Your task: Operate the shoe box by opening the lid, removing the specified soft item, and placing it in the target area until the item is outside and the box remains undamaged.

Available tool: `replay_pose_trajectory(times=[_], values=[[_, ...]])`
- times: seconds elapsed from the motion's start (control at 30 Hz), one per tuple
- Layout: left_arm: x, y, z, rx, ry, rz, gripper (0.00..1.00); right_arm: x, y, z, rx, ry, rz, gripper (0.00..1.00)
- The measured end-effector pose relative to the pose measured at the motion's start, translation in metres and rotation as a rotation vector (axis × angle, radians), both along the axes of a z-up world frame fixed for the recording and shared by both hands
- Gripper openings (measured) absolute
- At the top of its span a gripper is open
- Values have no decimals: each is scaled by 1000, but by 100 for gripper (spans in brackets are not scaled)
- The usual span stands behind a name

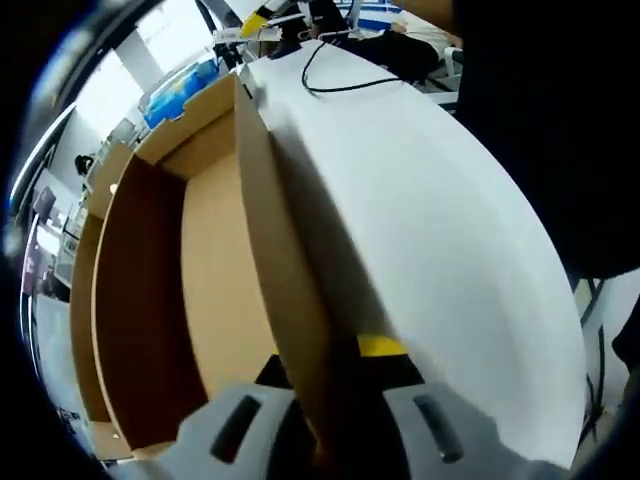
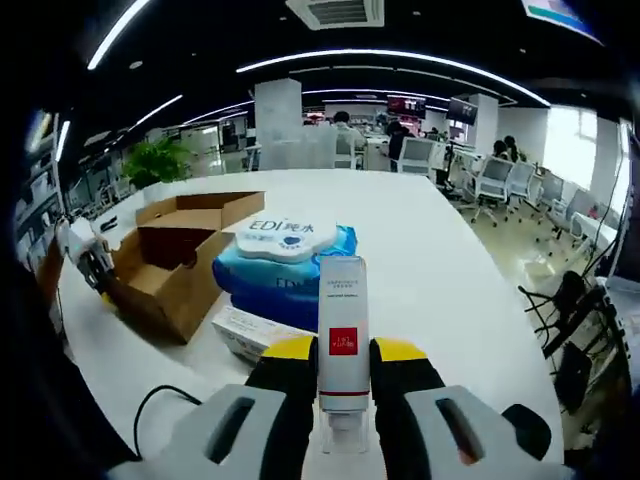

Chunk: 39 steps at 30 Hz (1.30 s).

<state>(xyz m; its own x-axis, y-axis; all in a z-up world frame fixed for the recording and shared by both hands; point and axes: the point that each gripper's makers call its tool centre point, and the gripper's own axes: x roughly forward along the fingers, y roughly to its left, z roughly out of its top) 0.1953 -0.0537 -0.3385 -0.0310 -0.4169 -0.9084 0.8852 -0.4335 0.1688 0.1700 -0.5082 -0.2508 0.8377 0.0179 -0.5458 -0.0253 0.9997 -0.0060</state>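
Left gripper [image 1: 335, 425] with grey moulded jaw bodies, black inner faces, a yellow tip pad, right gripper [image 2: 343, 385] with grey bodies, black fingers [image 2: 285, 385], yellow-capped tips

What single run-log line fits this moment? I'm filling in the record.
left hand-held gripper: shut on box wall | right hand-held gripper: shut on white tube | shoe box: open | wipes pack: on table
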Motion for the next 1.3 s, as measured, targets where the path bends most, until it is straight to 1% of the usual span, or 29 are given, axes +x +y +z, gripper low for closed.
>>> replay_pose_trajectory(times=[0.03,0.07,0.13,0.33,0.47,0.6,0.87,0.9,1.0,1.07,1.13,1.23,1.3], values=[[0,0,0,1,1,1,9,3,-7,-7,7,12,-23,19],[0,0,0,0,0,0,9,5,-9,-9,8,15,-28,19],[0,0,-1,-1,-2,-2,9,14,-17,-22,12,31,-42,19],[-1,0,-1,1,0,1,9,27,-31,-50,-10,95,-72,19],[-1,0,0,2,0,2,9,33,-34,-64,-15,131,-76,20],[-2,-1,0,3,2,5,9,36,-33,-69,-30,147,-73,20],[-3,-3,1,5,4,8,9,38,-33,-78,-33,163,-70,20],[-3,-3,1,5,3,8,8,39,-33,-77,-39,152,-67,20],[-4,-4,1,5,3,11,8,39,-33,-77,-36,152,-77,20],[-4,-4,1,3,1,10,8,41,-32,-77,-67,143,-58,20],[-4,-4,1,3,1,13,8,41,-32,-77,-64,143,-59,20],[-4,-4,1,3,0,14,8,41,-31,-77,-36,141,-65,20],[-3,-4,1,3,1,14,8,41,-28,-77,-38,143,-57,20]])
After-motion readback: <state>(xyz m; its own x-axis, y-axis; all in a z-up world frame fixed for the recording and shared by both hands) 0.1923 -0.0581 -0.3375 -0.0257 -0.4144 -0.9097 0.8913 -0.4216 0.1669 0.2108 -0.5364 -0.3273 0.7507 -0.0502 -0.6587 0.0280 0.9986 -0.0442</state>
